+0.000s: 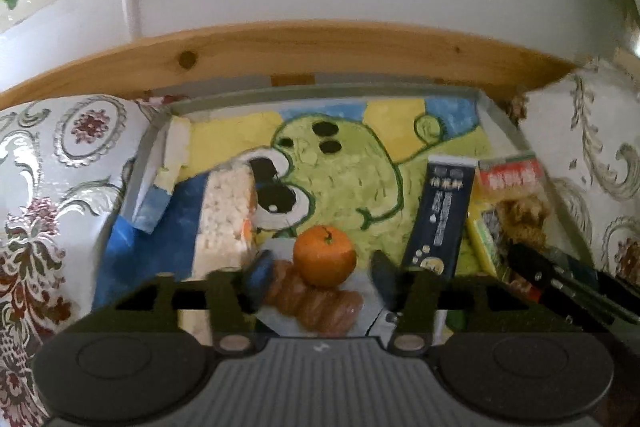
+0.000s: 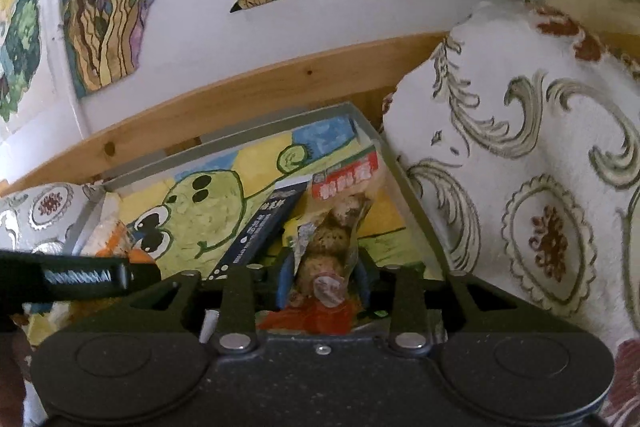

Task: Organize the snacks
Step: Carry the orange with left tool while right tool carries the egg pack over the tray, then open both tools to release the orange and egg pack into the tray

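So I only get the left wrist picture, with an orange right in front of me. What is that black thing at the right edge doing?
Observer: That is the right gripper. Its jaws are shut on the lower part of the clear snack packet.
Operator: Anything on that packet that I can't see?
Observer: Yes, a pale round sticker sits on it, right between the jaws.
Operator: And does that camera see my side?
Observer: Partly. The left gripper crosses the left of the right wrist view, and a bare metal spring shows on it.
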Action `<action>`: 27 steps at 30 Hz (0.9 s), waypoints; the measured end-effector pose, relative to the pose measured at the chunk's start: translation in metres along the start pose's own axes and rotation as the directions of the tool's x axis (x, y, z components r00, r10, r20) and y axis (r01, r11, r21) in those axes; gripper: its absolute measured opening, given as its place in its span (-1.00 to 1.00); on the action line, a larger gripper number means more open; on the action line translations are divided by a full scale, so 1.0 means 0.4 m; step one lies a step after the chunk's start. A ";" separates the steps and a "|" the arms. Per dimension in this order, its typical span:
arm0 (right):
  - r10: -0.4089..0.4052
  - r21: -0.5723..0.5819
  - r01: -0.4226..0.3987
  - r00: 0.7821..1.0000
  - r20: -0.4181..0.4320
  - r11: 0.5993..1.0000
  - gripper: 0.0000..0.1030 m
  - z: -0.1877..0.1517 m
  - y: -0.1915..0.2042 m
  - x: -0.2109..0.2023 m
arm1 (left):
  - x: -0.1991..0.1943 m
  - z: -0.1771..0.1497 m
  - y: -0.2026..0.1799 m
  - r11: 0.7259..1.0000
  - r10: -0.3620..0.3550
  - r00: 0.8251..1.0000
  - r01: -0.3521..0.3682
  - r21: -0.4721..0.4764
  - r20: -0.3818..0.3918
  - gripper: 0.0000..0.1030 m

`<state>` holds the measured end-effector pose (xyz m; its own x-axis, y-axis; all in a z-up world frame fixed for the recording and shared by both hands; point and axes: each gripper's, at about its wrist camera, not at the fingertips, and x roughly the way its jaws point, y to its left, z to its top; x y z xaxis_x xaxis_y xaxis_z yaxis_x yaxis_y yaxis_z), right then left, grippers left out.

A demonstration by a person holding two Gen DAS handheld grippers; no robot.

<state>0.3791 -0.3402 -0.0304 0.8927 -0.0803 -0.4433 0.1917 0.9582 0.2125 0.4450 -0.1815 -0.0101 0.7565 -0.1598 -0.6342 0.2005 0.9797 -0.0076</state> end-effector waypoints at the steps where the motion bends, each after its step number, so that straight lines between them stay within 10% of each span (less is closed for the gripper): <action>1: -0.007 -0.015 0.007 1.000 0.004 1.000 -0.13 0.003 0.003 -0.005 | -0.010 -0.001 0.002 1.000 0.003 1.000 -0.003 -0.007 0.019 0.46; 13: -0.033 -0.117 0.050 0.989 0.144 0.992 0.64 0.038 0.006 -0.141 | -0.149 0.007 0.064 0.987 0.085 0.980 -0.057 -0.153 0.180 0.96; 27: 0.006 -0.154 0.043 0.952 0.308 0.987 0.96 0.051 0.009 -0.376 | -0.345 -0.065 0.120 0.971 0.159 0.955 -0.106 -0.213 0.251 0.99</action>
<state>0.2536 -0.3303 0.0547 0.9761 -0.1547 -0.1527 0.1649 0.9847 0.0563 0.3341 -0.1093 0.0570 0.9103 -0.0272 -0.4130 -0.0179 0.9943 -0.1050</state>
